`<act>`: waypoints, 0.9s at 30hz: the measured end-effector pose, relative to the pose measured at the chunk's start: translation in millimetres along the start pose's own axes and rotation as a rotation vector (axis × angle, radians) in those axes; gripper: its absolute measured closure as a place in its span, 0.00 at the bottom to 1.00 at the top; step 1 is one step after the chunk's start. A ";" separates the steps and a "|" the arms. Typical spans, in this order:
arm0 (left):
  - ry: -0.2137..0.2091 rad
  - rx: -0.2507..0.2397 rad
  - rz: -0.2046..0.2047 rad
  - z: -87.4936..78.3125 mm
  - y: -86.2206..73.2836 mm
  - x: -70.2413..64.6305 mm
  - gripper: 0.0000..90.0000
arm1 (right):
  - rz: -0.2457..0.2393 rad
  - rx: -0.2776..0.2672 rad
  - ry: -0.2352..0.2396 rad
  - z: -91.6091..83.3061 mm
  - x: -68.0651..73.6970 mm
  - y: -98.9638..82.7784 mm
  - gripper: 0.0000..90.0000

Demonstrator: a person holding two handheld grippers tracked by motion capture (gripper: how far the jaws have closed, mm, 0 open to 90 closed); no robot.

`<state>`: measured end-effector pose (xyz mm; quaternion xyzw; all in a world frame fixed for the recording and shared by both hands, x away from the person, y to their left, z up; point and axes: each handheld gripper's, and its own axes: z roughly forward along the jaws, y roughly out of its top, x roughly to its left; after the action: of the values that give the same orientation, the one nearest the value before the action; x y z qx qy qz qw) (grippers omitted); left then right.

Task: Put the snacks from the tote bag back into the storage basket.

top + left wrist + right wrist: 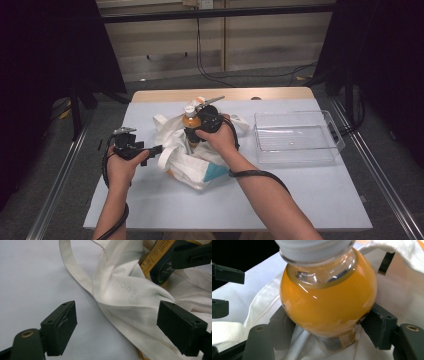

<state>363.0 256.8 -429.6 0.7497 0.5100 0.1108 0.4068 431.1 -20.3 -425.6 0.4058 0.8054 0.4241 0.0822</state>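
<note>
white cloth tote bag (192, 160) lies crumpled mid-table on a pale matte tabletop (280, 195), soft woven fabric with flat webbing straps and a teal patch at one corner. faint lettering shows on the cloth in the left gripper view. clear hard plastic tray (295, 137), rectangular with rounded rim, sits to the right of the bag, apart from it.

bottle (328, 297) stands upright in the bag's mouth: smooth rounded shoulder, clear plastic, orange liquid inside, ribbed white cap, yellow and dark label lower down. right gripper (200, 125) has its black jaws closed on the bottle's body, one pad pressed on each side below the shoulder, bag cloth bunched under them. bottle neck and cap rise above the jaws.

left gripper (117, 327) sits at the bag's left edge, jaws wide apart, nothing clamped; folded cloth and a strap lie in the gap between the pads, whether touching the right-hand pad cannot be told.
</note>
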 end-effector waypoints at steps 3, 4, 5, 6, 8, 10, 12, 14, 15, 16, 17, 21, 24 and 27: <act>0.000 -0.005 0.000 -0.5 0.4 0.0 0.18 | -0.015 -0.004 0.005 1.3 -0.2 0.3 0.35; 0.001 -0.004 0.002 -0.9 0.6 0.0 0.18 | -0.018 -0.004 0.005 1.5 -0.2 0.7 0.35; 0.002 -0.004 0.002 -1.2 0.8 -0.1 0.18 | -0.020 -0.001 -0.001 1.7 0.1 1.0 0.35; 0.001 -0.004 0.004 -1.2 1.0 -0.2 0.18 | -0.017 -0.006 0.000 2.2 0.1 1.0 0.35; 0.002 -0.003 0.004 -0.9 1.0 -0.6 0.18 | -0.029 -0.003 -0.012 2.1 0.8 1.0 0.36; -0.002 0.002 0.007 -0.4 0.9 -0.7 0.18 | -0.040 -0.013 -0.022 0.9 1.9 1.1 0.38; -0.002 0.001 0.005 0.0 0.8 -1.0 0.18 | -0.049 -0.012 -0.031 0.2 2.4 1.0 0.38; -0.001 -0.001 0.007 -0.3 1.0 -1.1 0.18 | -0.036 -0.015 -0.029 -1.1 1.1 0.9 0.39; 0.000 -0.001 0.008 -0.5 1.0 -1.4 0.18 | -0.034 -0.011 -0.024 -1.7 0.1 1.3 0.39; -0.004 -0.002 0.006 -0.6 1.2 -1.2 0.18 | -0.025 -0.010 -0.025 -2.6 -0.5 1.7 0.39; -0.003 -0.008 -0.001 -0.5 1.3 -1.7 0.18 | -0.025 -0.009 -0.026 -3.4 -1.4 1.9 0.40; -0.004 -0.006 0.003 -1.6 1.6 -0.9 0.18 | -0.022 -0.012 -0.020 -5.3 -2.1 1.4 0.40; -0.004 -0.015 -0.003 -2.0 1.9 -1.0 0.18 | -0.025 -0.017 -0.023 -7.6 -1.2 2.3 0.40; -0.005 -0.014 -0.004 -1.8 1.9 -1.5 0.18 | -0.022 -0.009 -0.028 -9.6 -0.7 4.1 0.40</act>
<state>362.5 256.1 -426.7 0.7462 0.5096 0.1116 0.4136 429.4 -25.4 -416.6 0.4025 0.8068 0.4209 0.0998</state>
